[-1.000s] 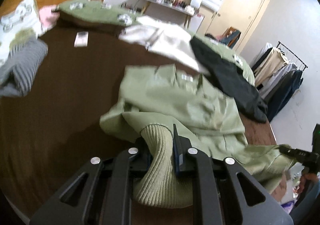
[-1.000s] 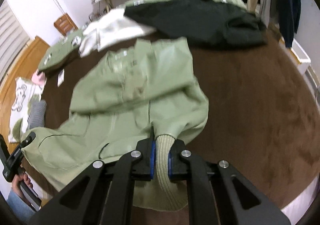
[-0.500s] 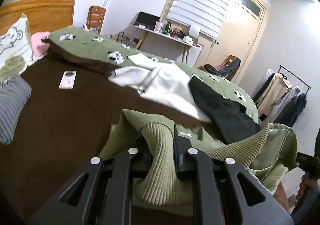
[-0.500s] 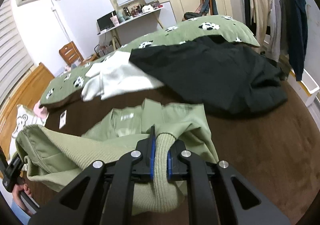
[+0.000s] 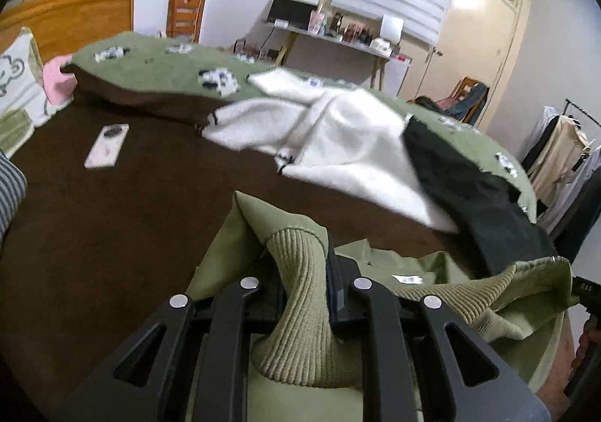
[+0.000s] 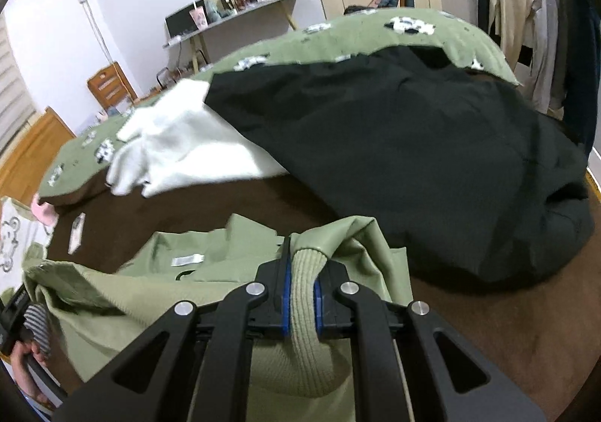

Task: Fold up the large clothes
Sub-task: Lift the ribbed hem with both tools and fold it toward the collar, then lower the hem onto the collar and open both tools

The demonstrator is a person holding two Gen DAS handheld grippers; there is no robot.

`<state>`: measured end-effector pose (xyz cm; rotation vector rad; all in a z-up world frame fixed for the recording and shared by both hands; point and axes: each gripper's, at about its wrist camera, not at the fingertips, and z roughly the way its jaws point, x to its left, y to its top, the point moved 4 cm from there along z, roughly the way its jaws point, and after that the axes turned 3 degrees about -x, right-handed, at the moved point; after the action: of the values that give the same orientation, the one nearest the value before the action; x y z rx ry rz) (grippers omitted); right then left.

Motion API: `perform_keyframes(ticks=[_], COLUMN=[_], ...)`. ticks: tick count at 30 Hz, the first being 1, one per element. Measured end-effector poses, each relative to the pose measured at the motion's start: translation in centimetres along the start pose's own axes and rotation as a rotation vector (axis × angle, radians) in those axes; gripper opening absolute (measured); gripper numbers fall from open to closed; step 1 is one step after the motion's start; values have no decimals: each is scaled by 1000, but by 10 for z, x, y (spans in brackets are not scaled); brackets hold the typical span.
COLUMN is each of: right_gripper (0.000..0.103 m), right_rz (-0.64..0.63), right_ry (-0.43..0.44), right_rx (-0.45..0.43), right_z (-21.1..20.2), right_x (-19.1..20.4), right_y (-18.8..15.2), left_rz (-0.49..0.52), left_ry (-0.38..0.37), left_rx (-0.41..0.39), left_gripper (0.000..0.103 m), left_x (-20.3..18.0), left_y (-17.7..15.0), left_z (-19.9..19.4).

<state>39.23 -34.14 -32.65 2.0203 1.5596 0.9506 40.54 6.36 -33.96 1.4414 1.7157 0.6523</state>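
Both tongs — left tongs (image 5: 300,273), right tongs (image 6: 301,273) — pinch the ribbed hem of a green jacket (image 6: 210,264) above the bed (image 5: 94,234); keeping the hem taut and level should fold it cleanly.

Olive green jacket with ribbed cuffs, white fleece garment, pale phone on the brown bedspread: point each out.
Olive green jacket (image 6: 225,256), right wrist view, flat body panel.
White fleece garment (image 5: 338,144), left wrist view, middle.
Pale phone (image 5: 107,145), left wrist view, back face.

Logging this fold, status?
Left gripper and right gripper both shut on green jacket ribbed hem, lifted. Black garment and white garment lie just beyond.
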Motion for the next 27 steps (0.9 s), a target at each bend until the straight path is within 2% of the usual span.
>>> perform_keyframes(ticks=[9,17,21,24,27], right_gripper=[10,11,18,32,74], right_rz=[-28,-39,-22,5,-8], right_ry=[-47,-31,-2,34,22], right_rx=[134,162,168,175,158], right_z=[99,114,107,99,89], right_x=[-19,-23,-23,-23,-19], right_y=[-30,-38,-30,-22,-14], left_rz=[16,-18,-39,-43,-61], left_ry=[70,64,41,18,-2], left_rx=[119,140,162,170,168], left_gripper=[20,26,33,45,59], left_x=[19,27,28,25,23], left_y=[-39,-47,-41,-35,-28], left_z=[87,101,100,97,92])
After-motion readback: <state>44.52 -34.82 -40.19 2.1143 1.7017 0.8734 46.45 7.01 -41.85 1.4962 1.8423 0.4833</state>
